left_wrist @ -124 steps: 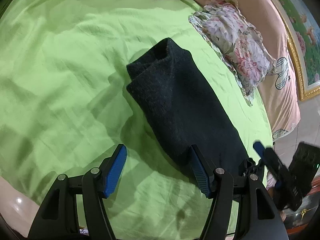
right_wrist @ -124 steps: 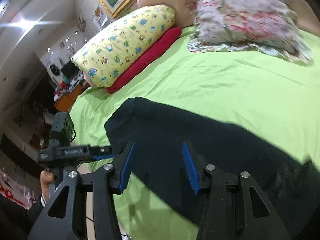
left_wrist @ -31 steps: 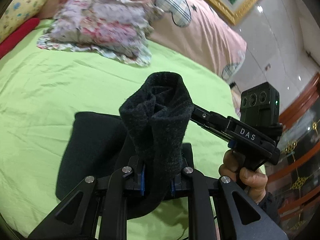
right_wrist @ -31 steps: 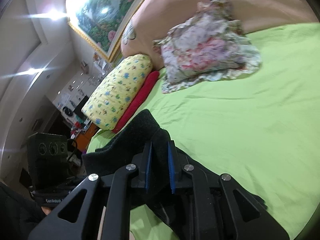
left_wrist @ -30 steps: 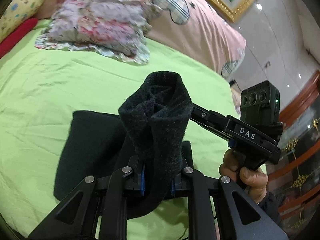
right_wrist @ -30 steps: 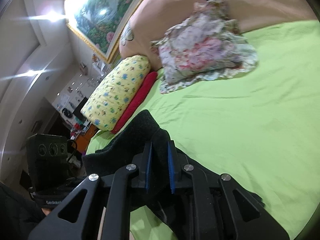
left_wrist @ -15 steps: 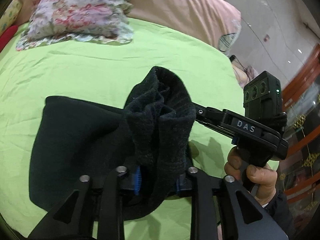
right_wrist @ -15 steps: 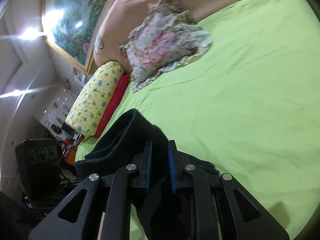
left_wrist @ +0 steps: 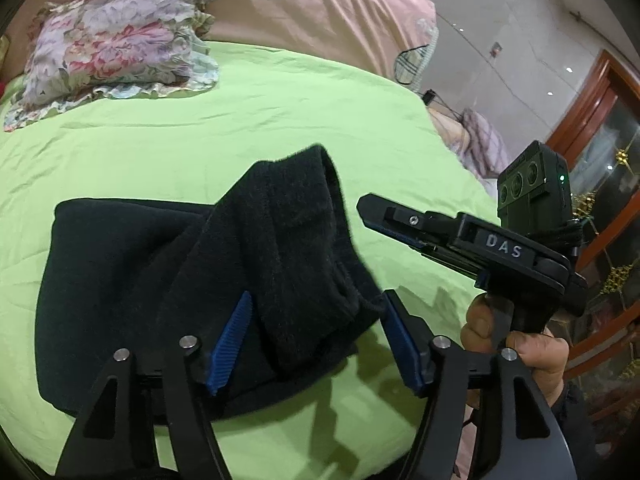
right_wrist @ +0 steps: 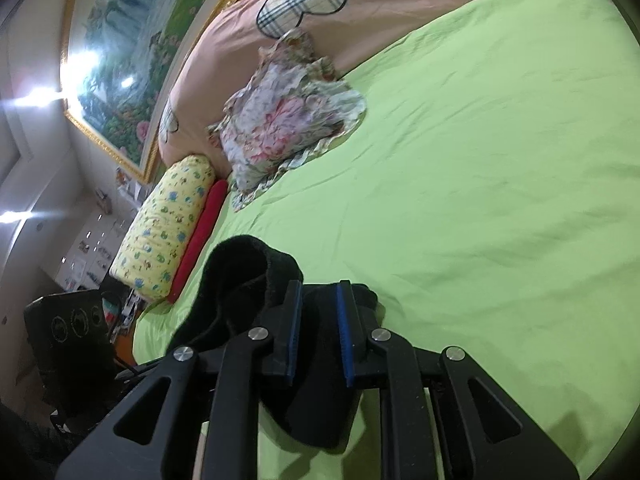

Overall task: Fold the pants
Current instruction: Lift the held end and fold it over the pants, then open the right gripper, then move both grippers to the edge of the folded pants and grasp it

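Black pants [left_wrist: 132, 280] lie folded on the green sheet [left_wrist: 248, 120], with a doubled-over flap [left_wrist: 296, 240] resting on top. My left gripper [left_wrist: 316, 340] is low over the near edge, its jaws opening wide; the flap lies loose between the blue pads [left_wrist: 230, 340], which do not press it. My right gripper [left_wrist: 364, 206] comes in from the right beside the flap, held by a hand [left_wrist: 516, 344]. In the right wrist view its jaws [right_wrist: 319, 328] are opening too, and black cloth [right_wrist: 240, 272] humps up to the left and under the pads.
A floral pillow [left_wrist: 116, 44] and a pink headboard cushion [left_wrist: 320, 8] lie at the far side. A yellow pillow [right_wrist: 168, 224] and a red one [right_wrist: 200, 236] sit at the far left. The bed's edge [left_wrist: 452, 152] drops away to the right, with a wooden cabinet [left_wrist: 600, 128] beyond.
Both grippers were shut on the raised fold of the pants; they moved down to the bed and their jaws have parted, so the fold now lies flat on the lower layer.
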`<control>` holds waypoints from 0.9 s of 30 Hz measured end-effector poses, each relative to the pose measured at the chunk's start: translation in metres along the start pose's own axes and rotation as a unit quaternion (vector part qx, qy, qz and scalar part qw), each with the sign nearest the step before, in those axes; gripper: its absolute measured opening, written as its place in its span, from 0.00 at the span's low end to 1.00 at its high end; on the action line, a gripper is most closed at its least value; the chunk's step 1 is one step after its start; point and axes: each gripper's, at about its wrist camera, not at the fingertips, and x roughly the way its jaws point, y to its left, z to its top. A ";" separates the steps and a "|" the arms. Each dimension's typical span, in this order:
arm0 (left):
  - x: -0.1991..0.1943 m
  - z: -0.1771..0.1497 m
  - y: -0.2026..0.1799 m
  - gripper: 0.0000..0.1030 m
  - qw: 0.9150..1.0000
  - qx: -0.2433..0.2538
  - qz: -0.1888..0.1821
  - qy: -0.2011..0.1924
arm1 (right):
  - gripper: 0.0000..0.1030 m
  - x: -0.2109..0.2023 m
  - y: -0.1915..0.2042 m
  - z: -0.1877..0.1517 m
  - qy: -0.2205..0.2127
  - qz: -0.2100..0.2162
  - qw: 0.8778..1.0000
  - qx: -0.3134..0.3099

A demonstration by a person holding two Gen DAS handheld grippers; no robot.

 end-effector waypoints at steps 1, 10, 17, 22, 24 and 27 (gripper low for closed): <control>-0.003 0.000 -0.001 0.66 1.000 0.000 -0.007 0.000 | 0.47 -0.007 0.001 -0.002 -0.009 -0.009 1.000 0.009; -0.044 -0.002 0.008 0.74 0.999 -0.016 0.000 -0.028 | 0.63 -0.037 0.027 -0.028 -0.046 -0.031 0.998 0.002; -0.068 -0.007 0.039 0.74 0.998 -0.050 0.024 -0.041 | 0.63 -0.035 0.042 -0.046 -0.048 -0.044 0.998 -0.001; -0.080 -0.013 0.057 0.74 0.996 -0.069 0.033 -0.045 | 0.63 -0.032 0.056 -0.054 -0.048 -0.056 0.997 -0.009; -0.085 -0.015 0.066 0.74 0.995 -0.078 0.037 -0.046 | 0.63 -0.030 0.060 -0.056 -0.042 -0.057 0.997 -0.009; -0.089 -0.019 0.078 0.74 0.994 -0.090 0.038 -0.046 | 0.65 -0.027 0.065 -0.059 -0.040 -0.061 0.997 -0.009</control>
